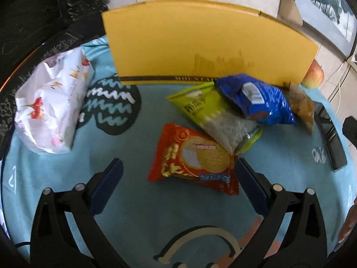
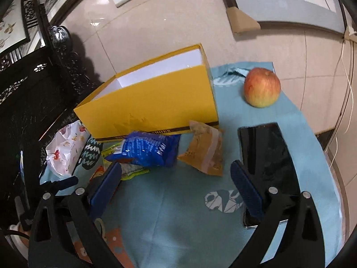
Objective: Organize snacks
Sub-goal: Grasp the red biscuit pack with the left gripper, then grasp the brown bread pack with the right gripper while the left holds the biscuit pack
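So the yellow box [image 2: 151, 102] is standing open-topped at the back of the blue tablecloth [image 2: 178, 212], and from the right wrist camera you can see down to its white inner walls, with no snack showing in the part that's visible; the left wrist camera only gets the box's flat yellow front. All the snacks are out on the cloth right in front of it: the blue packet [image 1: 256, 99] lies on top of the green packet [image 1: 214, 116], the tan packet [image 2: 206, 149] sits just beside the blue one, and the red biscuit packet [image 1: 194, 158] is nearest the left gripper [image 1: 178, 187], which is spread wide with nothing in it, the packet's corner close to one finger. The right gripper [image 2: 176, 192] is also wide open and empty over bare cloth. Only the right view properly shows the apple [image 2: 262, 87] and the black phone [image 2: 267, 156]; only the left shows the whole white floral bag [image 1: 53, 102] off to the side.
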`<state>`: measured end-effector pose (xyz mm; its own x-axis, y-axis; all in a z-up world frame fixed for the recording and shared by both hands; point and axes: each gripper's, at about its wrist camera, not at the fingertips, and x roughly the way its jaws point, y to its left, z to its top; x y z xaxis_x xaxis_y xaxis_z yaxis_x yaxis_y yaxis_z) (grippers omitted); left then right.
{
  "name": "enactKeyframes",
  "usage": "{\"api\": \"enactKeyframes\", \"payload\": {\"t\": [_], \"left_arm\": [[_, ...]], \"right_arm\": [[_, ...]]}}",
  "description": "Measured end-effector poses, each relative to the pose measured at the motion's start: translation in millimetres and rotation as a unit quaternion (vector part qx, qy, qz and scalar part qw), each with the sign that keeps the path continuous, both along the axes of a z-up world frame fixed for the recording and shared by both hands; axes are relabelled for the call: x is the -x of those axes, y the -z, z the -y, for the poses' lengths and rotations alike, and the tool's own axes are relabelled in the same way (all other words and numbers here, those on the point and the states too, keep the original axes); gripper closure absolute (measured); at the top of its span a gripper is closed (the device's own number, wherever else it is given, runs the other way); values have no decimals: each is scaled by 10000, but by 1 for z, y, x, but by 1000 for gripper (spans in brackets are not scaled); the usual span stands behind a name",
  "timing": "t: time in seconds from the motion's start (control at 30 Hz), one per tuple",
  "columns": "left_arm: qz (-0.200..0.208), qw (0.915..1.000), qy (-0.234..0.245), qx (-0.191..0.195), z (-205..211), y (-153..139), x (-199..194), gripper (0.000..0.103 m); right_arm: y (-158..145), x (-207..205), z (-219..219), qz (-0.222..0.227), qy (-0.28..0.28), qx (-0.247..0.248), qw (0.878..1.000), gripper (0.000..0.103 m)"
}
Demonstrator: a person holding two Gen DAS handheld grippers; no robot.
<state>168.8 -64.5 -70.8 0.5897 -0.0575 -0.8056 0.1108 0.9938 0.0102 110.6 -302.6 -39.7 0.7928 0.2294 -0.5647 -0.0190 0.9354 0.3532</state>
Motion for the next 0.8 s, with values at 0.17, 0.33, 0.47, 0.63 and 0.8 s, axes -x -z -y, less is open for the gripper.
{"api": "enactKeyframes", "payload": {"t": [0.17,0.33,0.47,0.63,0.8], "left_arm": [[-46,9999,41,87,2,15,-3,9],[14,9999,-3,161,-15,5,0,75],[124,9992,105,374,-22,6,1,76],[207,9991,126,357,-21,6,4,76],[216,9991,132,345,-20,5,5,76]], "right_arm": [[3,-2,3,-46,44,49,10000,4],[7,-8,-3,-168,149,405,9989,4],[7,-29,-13,-326,239,1005,9941,5],[10,-72,-18,-676,423,1483,9857,15],[38,-101,-18,-1282,177,1485,9804,59]]}}
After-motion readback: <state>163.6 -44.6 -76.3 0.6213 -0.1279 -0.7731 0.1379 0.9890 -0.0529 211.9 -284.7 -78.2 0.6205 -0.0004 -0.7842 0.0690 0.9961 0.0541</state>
